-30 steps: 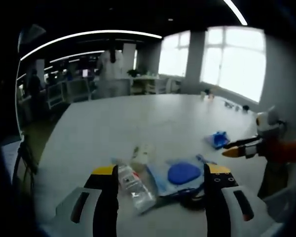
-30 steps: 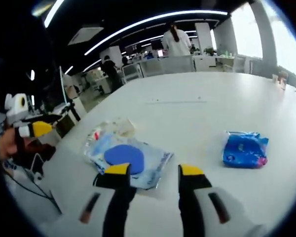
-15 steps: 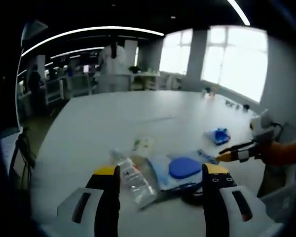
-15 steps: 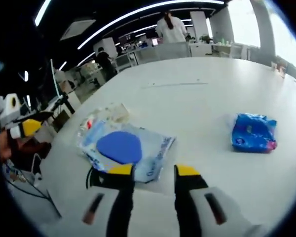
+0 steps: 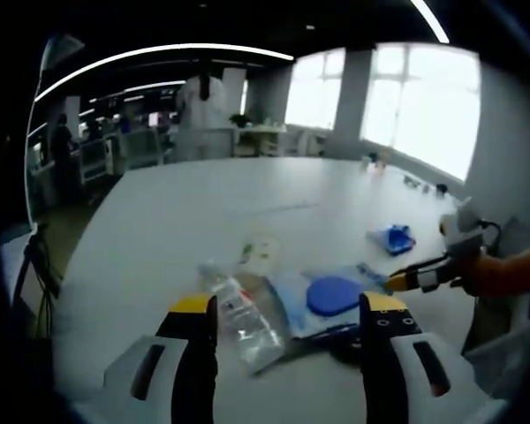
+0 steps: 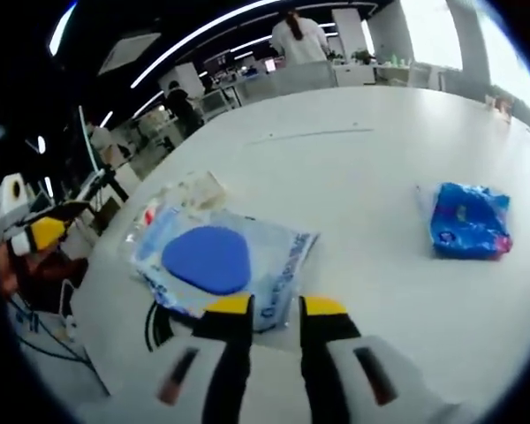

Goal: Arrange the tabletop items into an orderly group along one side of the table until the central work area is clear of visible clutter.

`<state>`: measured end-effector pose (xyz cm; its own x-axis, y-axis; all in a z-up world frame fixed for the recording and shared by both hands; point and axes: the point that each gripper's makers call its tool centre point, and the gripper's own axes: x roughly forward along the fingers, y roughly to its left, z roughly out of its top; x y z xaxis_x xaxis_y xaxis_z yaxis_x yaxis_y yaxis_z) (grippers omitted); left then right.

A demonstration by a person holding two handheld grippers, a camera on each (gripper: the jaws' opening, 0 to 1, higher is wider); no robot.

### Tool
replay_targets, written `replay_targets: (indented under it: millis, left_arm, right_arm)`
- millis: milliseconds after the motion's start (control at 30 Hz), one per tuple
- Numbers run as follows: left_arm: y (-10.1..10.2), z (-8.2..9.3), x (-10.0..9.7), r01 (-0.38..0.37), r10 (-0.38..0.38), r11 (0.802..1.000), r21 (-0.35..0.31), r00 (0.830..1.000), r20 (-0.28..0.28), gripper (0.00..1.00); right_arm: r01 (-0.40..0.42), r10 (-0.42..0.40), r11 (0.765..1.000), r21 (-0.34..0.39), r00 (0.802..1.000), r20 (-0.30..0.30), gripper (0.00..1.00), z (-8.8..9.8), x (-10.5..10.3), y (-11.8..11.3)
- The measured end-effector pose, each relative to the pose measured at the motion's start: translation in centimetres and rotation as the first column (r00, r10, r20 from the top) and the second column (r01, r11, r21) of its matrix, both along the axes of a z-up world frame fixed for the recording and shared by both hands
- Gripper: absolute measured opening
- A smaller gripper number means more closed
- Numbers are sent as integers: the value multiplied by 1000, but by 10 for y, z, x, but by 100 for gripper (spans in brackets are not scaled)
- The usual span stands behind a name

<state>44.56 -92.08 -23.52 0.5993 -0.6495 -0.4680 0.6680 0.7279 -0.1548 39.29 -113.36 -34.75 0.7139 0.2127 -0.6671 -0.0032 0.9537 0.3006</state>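
Note:
A light-blue plastic packet with a round blue disc (image 6: pixel 205 259) lies near the table's near edge, also in the left gripper view as the packet (image 5: pixel 333 296). My right gripper (image 6: pixel 276 307) is open with a narrow gap, and the packet's near corner lies between its fingertips. A clear crinkled bag (image 5: pixel 243 320) sits beside the packet, between the jaws of my open left gripper (image 5: pixel 289 307), which hangs above it. A small pale sachet (image 5: pixel 261 253) lies just beyond. A blue snack pack (image 6: pixel 470 219) rests apart to the right. The right gripper (image 5: pixel 405 279) enters from the right.
The wide white table (image 6: pixel 380 159) stretches away from the items. A black cable loop (image 6: pixel 157 325) pokes out under the packet. My left gripper (image 6: pixel 35 234) shows at the left, off the table's edge. People and desks (image 5: pixel 203 102) stand far behind.
The right gripper's jaws have narrowed and moved in on the light-blue packet's near corner. The left gripper has barely shifted and stays open.

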Motion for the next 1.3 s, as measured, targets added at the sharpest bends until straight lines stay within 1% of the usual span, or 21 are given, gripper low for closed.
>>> replay_targets:
  millis: [67,133,200,367,533,600,667,833,900,933,967,1000,1033,1100,1167,1200,1233,1300]
  left_arm:
    - [-1,-2,0,2,-2,1000,4,1000,-4,61]
    - [-2,-4,1,5,-5,1000,3,1000,-6,61]
    - [-4,-6,1,12,-12,1000,15,1000,-5,61]
    - [-10,-9,2,24,-24,1000,20,1000,-14,60]
    - [-18,-10,4,44,-44,998,35,999,-7,59]
    - [-21,-13,4,56,-55,997,55,998,-9,56]
    - [-25,-14,4,61,-60,996,60,998,-12,54]
    - [-39,-22,6,89,-88,992,94,996,-17,47]
    - [-41,-30,8,96,-92,986,134,995,-39,46]
    - [-41,-35,8,104,-96,981,167,994,-55,45]
    - [-44,-40,9,118,-110,974,194,993,-52,45]
    - [-44,-44,9,129,-117,967,220,991,-66,44]
    - [-46,-47,8,140,-125,962,235,989,-80,44]
    - [-50,-53,10,148,-128,957,250,987,-93,43]
    - [-56,-56,11,158,-134,957,242,985,-111,43]
    - [-57,-63,9,166,-131,953,252,980,-151,42]
    - [-59,-64,10,173,-136,950,259,978,-155,40]
    - [-61,-72,10,186,-139,943,277,974,-181,38]
  right_arm:
    - [-1,1,1000,3,1000,-3,16,-1,0,1]
    - [1,-1,1000,3,1000,-8,13,-4,-1,0]
    - [-5,5,1000,6,1000,-16,9,-6,-2,0]
    - [-7,7,1000,5,1000,-25,6,-10,-4,0]
    - [-8,8,1000,1,999,-32,4,-12,-7,0]
    - [-9,9,1000,1,999,-33,3,-12,-7,-1]
    - [-6,7,1000,2,999,-33,3,-11,-7,-2]
    - [-11,11,1000,3,999,-33,2,-12,-8,-2]
    - [-13,13,1000,2,999,-32,2,-12,-8,-2]
    - [-13,13,1000,3,999,-33,2,-13,-8,-2]
    - [-13,13,1000,3,999,-32,2,-13,-9,-2]
    - [-14,14,1000,1,999,-31,2,-13,-9,-2]
    - [-15,15,1000,2,999,-31,2,-13,-9,-2]
    - [-14,14,1000,2,999,-32,2,-13,-9,-2]
    - [-15,15,1000,3,999,-31,1,-13,-9,-3]
    - [-13,13,1000,2,999,-33,1,-13,-10,-3]
    - [-13,13,1000,2,999,-32,1,-13,-9,-4]
    - [-15,15,1000,3,999,-32,1,-13,-9,-4]
